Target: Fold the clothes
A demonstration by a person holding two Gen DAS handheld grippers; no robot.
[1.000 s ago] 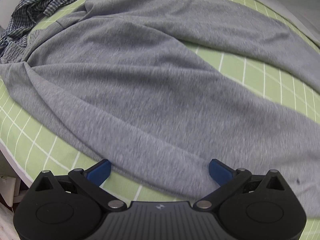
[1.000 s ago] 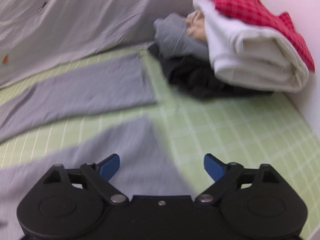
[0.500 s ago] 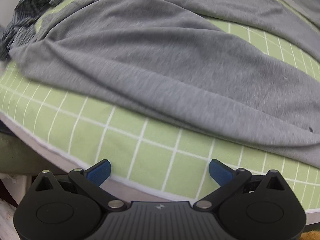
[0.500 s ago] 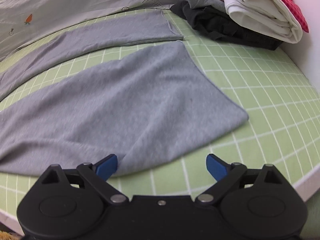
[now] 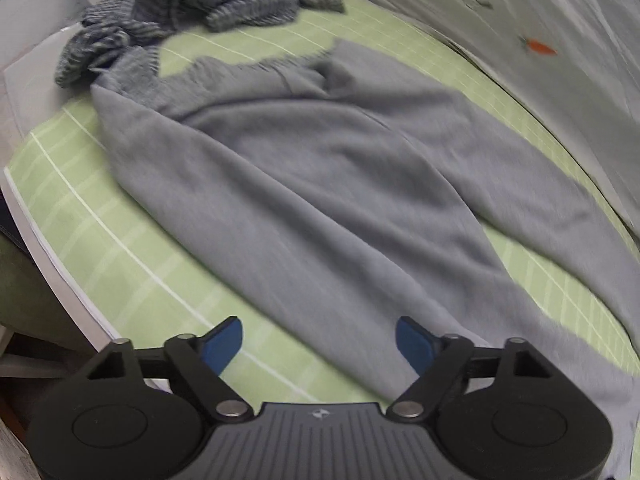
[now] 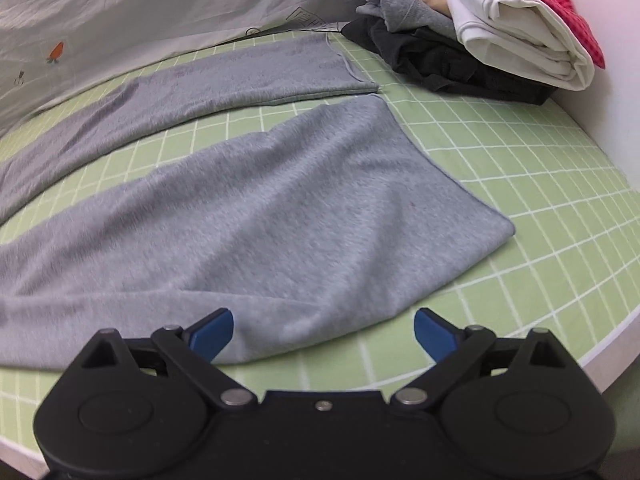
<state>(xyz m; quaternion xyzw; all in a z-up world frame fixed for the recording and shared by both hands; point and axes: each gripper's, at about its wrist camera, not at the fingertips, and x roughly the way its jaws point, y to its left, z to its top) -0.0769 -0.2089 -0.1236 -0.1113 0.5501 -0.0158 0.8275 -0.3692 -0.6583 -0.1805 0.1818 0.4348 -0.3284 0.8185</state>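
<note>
Across frame centre, grey trousers (image 6: 256, 216) lie flat on green grid sheet (image 6: 520, 152); left tool (image 5: 319, 342) spread but just been closing w/ nothing pinched, right tool (image 6: 324, 330) spread, empty.

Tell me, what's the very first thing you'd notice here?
Big grey pants spread flat across the green checked bed, legs apart. A pile of folded clothes with a bright red one on top sits in the far right corner, and a crumpled checked shirt lies past the waistband.
</note>
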